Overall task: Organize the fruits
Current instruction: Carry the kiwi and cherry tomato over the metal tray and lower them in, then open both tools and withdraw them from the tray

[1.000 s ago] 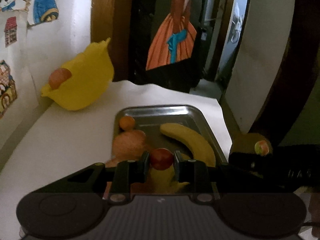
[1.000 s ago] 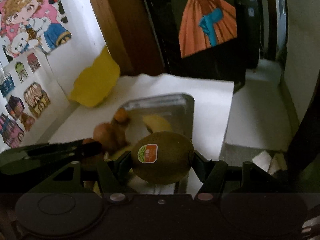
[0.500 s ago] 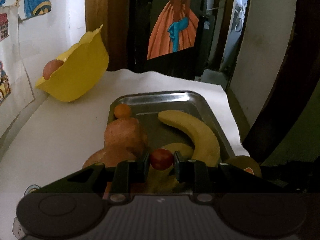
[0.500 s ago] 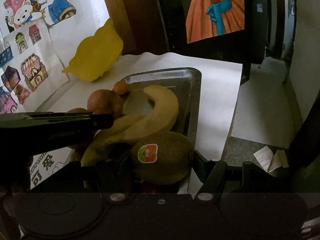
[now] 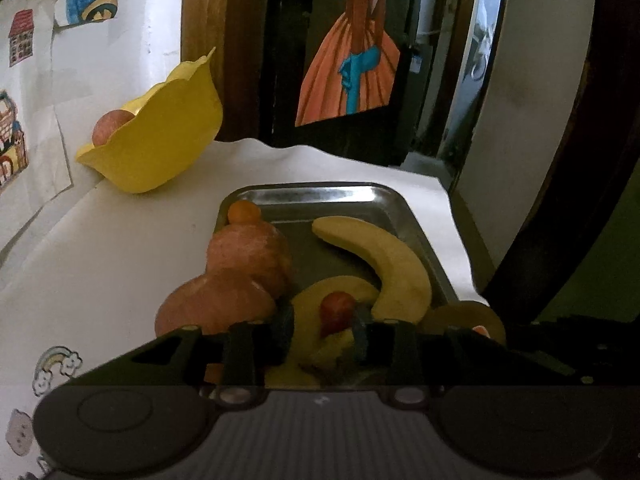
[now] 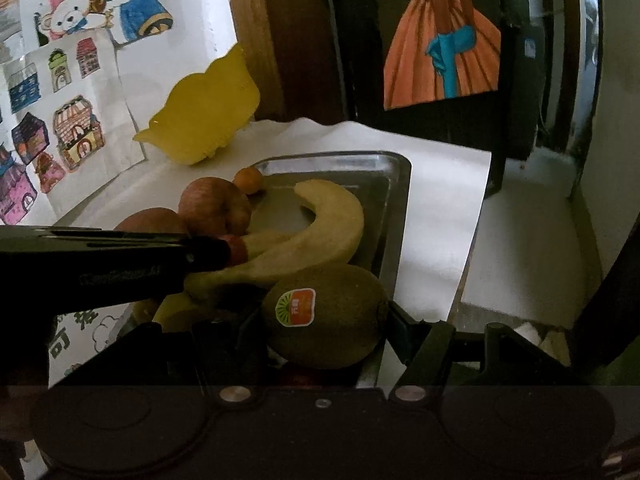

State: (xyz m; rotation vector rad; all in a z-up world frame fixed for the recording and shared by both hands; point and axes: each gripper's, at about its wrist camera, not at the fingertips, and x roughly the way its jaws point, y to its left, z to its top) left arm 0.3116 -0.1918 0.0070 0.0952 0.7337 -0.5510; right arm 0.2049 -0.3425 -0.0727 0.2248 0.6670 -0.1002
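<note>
Left gripper (image 5: 322,330) has its two pads parted, and the small red tomato (image 5: 336,312) sits between them, nearer to the right pad; whether that pad touches it I cannot tell, and the left pad clearly stands apart from it. The tomato seems to rest on the lower banana (image 5: 320,320), at the near end of the metal tray (image 5: 392,208). Far at the left, against the wall, the yellow bowl (image 5: 160,140) leans with one reddish fruit (image 5: 111,130) inside. Along the tray's left side lie two apples (image 5: 248,254) and a small orange (image 5: 243,212). To the right of them lies the big banana (image 5: 388,260), with its long axis running away from the camera and curving.

Right gripper (image 6: 326,320) is clenched on the kiwi (image 6: 328,316), which has a sticker, and holds it over the near right corner of the tray, just beside the stem end of the bananas. The kiwi's long axis lies across the fingers.

I judge that the next move is a set-down. The tray lies directly below and ahead of the right gripper, so a short lowering is enough.
</note>
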